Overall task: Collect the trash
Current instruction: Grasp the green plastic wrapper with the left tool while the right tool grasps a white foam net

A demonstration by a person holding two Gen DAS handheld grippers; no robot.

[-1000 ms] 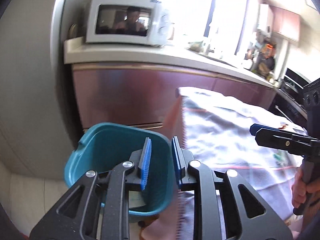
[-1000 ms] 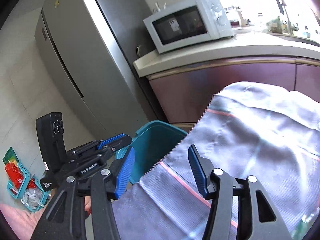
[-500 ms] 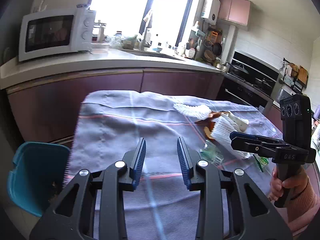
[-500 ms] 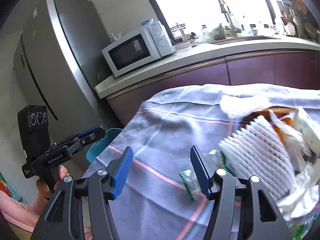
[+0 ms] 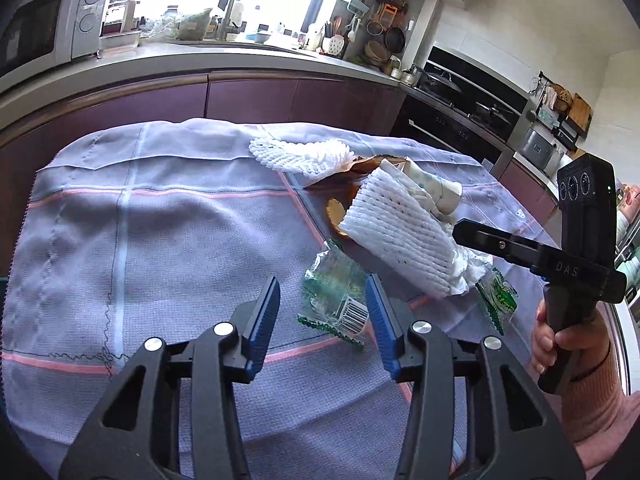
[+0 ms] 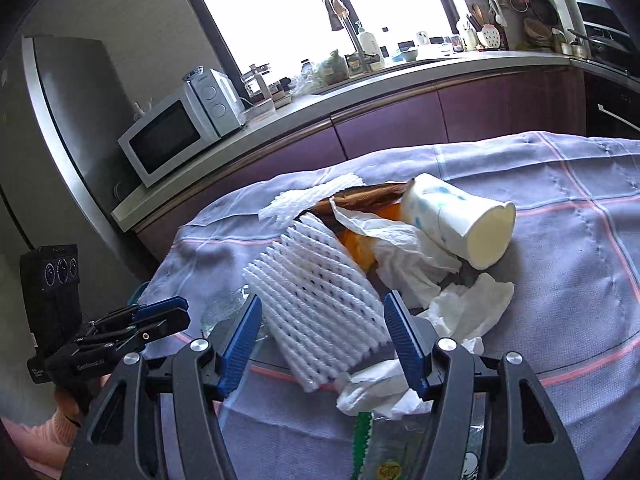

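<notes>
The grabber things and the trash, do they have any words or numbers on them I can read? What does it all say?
"DAS" on the black body of the right gripper.
"GenRobot.AI" on the side of the left gripper; the small white label below it is too blurred to read.
Green wrapper: a barcode, digits too small to read.
Second green wrapper: a round yellow mark, unreadable.
Microwave: small lettering on top, blurred.

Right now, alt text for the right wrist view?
The open right tool hovers over a white foam net in a trash pile on a lilac tablecloth, with crumpled tissue and a tipped paper cup behind. The left tool waits at left.
</notes>
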